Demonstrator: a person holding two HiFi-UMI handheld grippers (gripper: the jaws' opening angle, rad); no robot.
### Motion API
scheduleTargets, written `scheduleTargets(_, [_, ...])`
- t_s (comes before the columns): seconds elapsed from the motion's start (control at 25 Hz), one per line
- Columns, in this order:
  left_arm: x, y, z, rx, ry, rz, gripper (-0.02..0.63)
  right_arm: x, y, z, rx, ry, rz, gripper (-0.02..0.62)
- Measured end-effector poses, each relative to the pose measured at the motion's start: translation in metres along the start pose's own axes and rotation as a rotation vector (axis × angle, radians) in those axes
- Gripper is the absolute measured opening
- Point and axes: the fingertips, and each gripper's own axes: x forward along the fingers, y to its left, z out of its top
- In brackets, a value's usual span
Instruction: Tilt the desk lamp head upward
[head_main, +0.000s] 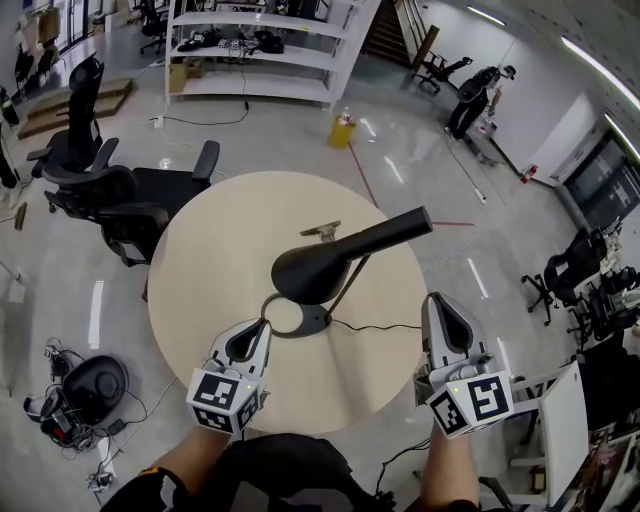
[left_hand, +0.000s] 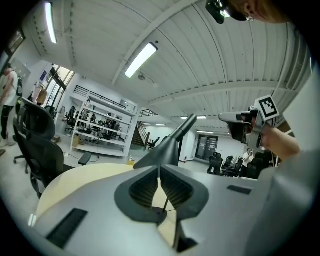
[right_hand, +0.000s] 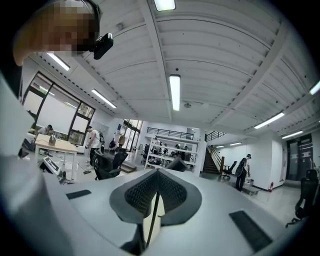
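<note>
A black desk lamp stands on the round wooden table (head_main: 220, 260). Its ring base (head_main: 297, 320) is near the front, and its cone head (head_main: 318, 270) points down and to the left, with the stem (head_main: 400, 228) rising to the right. My left gripper (head_main: 262, 327) is shut and empty, just left of the base. In the left gripper view the lamp head (left_hand: 161, 152) rises right beyond the meeting jaws of that gripper (left_hand: 160, 168). My right gripper (head_main: 436, 300) is shut and empty at the table's right edge, apart from the lamp. The closed right gripper (right_hand: 157, 173) has the lamp head (right_hand: 176, 164) showing just above it.
A metal clip (head_main: 322, 232) lies behind the lamp, and the lamp's cord (head_main: 378, 327) runs right across the table. Black office chairs (head_main: 110, 185) stand to the left, white shelving (head_main: 260, 50) and a yellow container (head_main: 343, 130) behind. Cables and gear (head_main: 80, 395) lie on the floor.
</note>
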Motion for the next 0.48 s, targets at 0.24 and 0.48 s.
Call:
scheduleTargets(0.24, [0.020,0.000,0.000,-0.026,0.010,0.049,0.048,0.028,-0.031,0.026,-0.049,-0.044,0.037,0.015])
scheduleTargets(0.48, [0.038,0.002,-0.004,-0.184,-0.021,0.090,0.080,0.066,-0.051,0.046,-0.107,-0.085,0.161,0.017])
